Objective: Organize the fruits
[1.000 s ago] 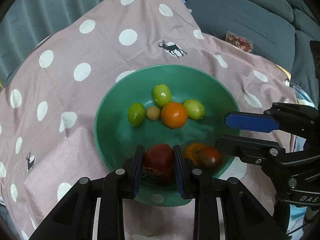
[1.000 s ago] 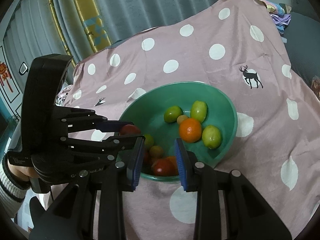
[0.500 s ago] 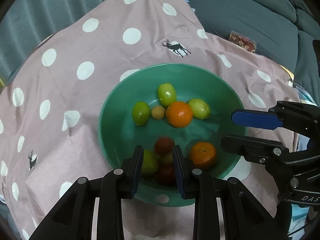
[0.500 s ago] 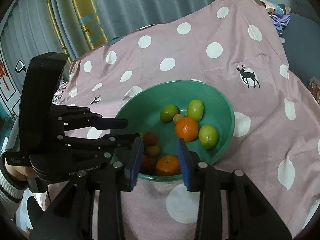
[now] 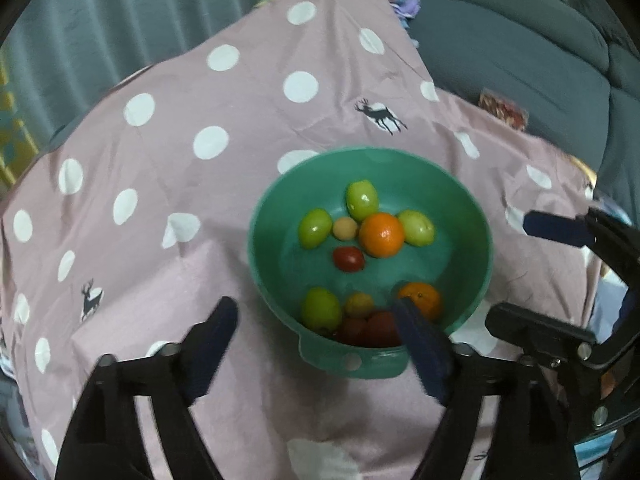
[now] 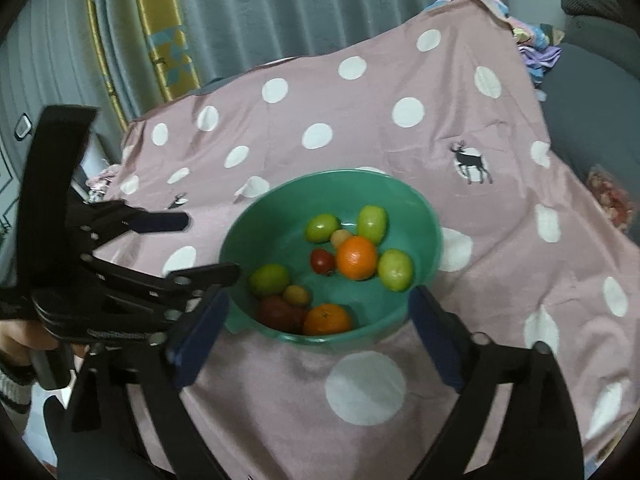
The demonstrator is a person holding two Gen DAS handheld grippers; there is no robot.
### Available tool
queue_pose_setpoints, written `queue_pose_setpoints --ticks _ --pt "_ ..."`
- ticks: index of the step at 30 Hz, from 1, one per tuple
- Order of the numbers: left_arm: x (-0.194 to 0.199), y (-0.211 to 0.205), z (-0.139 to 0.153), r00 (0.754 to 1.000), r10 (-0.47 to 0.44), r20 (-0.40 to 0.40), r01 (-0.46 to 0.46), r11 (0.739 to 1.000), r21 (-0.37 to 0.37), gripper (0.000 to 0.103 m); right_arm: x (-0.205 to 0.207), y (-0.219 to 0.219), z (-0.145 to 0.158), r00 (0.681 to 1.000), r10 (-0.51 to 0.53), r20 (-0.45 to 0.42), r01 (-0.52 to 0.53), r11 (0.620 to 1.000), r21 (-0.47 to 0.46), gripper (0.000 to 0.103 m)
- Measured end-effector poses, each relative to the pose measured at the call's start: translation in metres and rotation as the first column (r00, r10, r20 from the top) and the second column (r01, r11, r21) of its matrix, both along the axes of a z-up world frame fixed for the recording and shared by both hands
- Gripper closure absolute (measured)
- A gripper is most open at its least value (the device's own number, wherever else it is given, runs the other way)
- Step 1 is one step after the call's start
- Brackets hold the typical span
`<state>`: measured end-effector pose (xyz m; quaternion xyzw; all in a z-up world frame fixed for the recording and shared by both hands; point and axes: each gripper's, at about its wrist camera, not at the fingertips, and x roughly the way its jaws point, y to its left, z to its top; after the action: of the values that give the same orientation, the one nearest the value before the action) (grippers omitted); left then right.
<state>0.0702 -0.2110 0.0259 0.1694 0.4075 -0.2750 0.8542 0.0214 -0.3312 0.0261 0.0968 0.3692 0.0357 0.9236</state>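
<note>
- Left gripper (image 5: pixel 316 322) has just been opening; released, nothing between its jaws.
- Right gripper (image 6: pixel 318 304) likewise, released and empty.
- Fruits sit in the green bowl (image 6: pixel 424 208).

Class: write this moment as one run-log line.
left gripper: just opened, empty | right gripper: just opened, empty | fruits: all in green bowl

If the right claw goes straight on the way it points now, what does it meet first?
Probably the near rim of the green bowl, which lies between the open right claw and the fruit; depth is hard to judge.
</note>
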Motion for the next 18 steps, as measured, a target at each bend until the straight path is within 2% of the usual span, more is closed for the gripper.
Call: queue_pose_setpoints --ticks 2,5,8,12,13,16,17,18 --pt "-0.002 0.004 0.007 1.000 0.020 0.012 -0.019 1.000 -0.014 0.010 -0.004 0.000 0.004 1.000 -0.007 -0.010 0.007 1.000 -0.013 0.008" --pt "-0.006 0.010 0.019 0.999 0.053 0.012 -0.053 0.998 -0.025 0.008 -0.011 0.000 0.010 1.000 -0.011 -0.028 0.010 1.000 -0.025 0.003" --pt "-0.010 0.016 0.032 0.996 0.081 0.025 -0.080 0.996 -0.033 0.008 -0.017 0.000 0.019 0.999 0.002 -0.037 -0.002 1.000 -0.014 0.002" --pt "-0.017 0.024 0.053 0.992 0.121 0.025 -0.118 0.989 -0.093 0.007 -0.023 0.003 0.036 1.000 0.009 -0.027 -0.010 0.999 -0.051 0.002" --pt "-0.018 0.025 0.056 0.989 0.143 0.028 -0.140 0.987 -0.085 0.004 -0.024 0.004 0.039 1.000 0.009 -0.026 -0.010 0.998 -0.062 0.001" --pt "-0.024 0.020 0.064 0.963 0.249 0.106 -0.254 0.967 0.030 0.001 -0.030 0.007 0.050 1.000 0.018 -0.015 -0.019 0.996 -0.091 0.001" --pt "-0.024 0.020 0.065 0.963 0.246 0.105 -0.252 0.967 0.042 0.001 -0.032 0.008 0.052 1.000 0.021 -0.010 -0.022 0.995 -0.096 0.001" --pt "-0.026 0.020 0.066 0.970 0.229 0.081 -0.231 0.973 0.019 0.001 -0.035 0.009 0.055 1.000 0.026 -0.004 -0.026 0.995 -0.097 0.001"
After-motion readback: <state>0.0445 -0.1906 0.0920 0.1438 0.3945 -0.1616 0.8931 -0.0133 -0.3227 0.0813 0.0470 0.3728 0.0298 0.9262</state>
